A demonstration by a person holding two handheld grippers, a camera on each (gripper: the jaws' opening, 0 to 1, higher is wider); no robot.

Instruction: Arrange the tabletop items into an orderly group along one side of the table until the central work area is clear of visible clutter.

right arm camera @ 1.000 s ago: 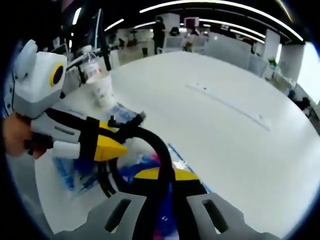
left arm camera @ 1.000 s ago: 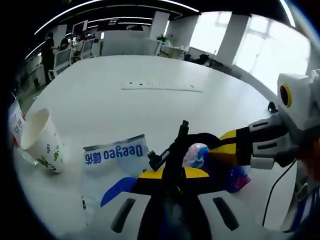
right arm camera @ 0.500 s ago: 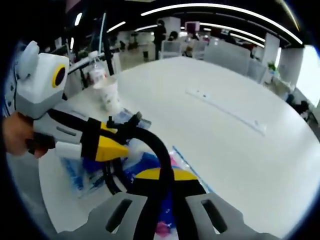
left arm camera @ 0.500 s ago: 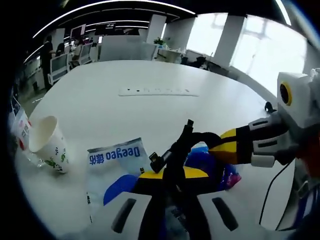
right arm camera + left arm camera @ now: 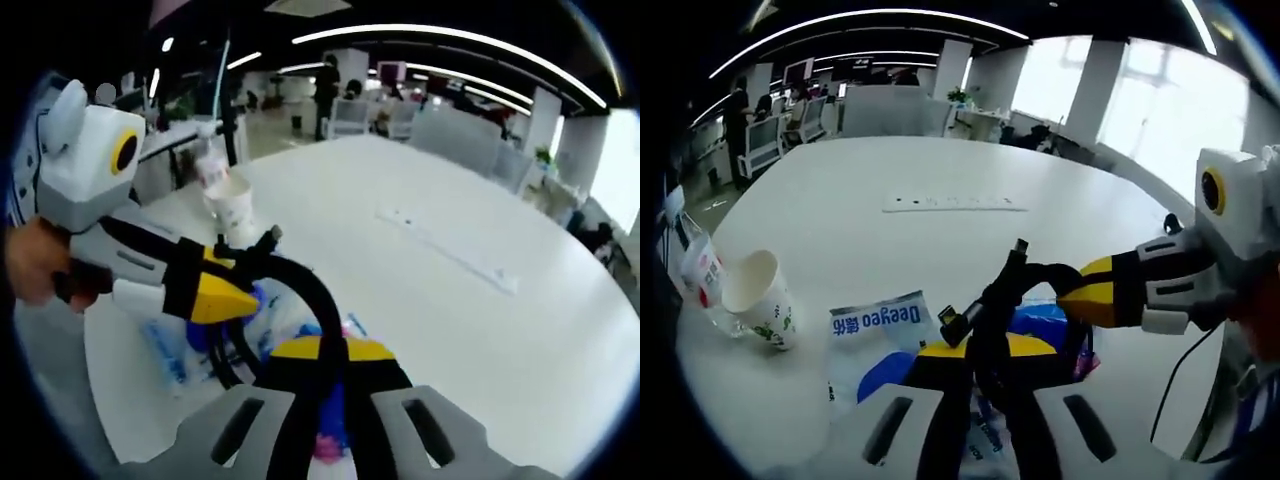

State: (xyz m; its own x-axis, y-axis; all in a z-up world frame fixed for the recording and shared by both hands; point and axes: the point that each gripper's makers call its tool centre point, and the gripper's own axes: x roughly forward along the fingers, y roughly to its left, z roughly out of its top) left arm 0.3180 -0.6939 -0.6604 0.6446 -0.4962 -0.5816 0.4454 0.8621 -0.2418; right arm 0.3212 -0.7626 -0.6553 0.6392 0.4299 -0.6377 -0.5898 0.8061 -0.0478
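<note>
Two grippers, left gripper [image 5: 985, 330] and right gripper [image 5: 300, 330], each have jaws clamped on one looped black cable [image 5: 1025, 280] above the blue-white wipes packet [image 5: 880, 325]. Paper cup [image 5: 762, 310] stands near the bench [image 5: 940, 230] edge; beyond lies open white surface.

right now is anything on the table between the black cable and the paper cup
Yes. In the left gripper view the white and blue packet lies flat on the table between the black cable and the paper cup.
</note>
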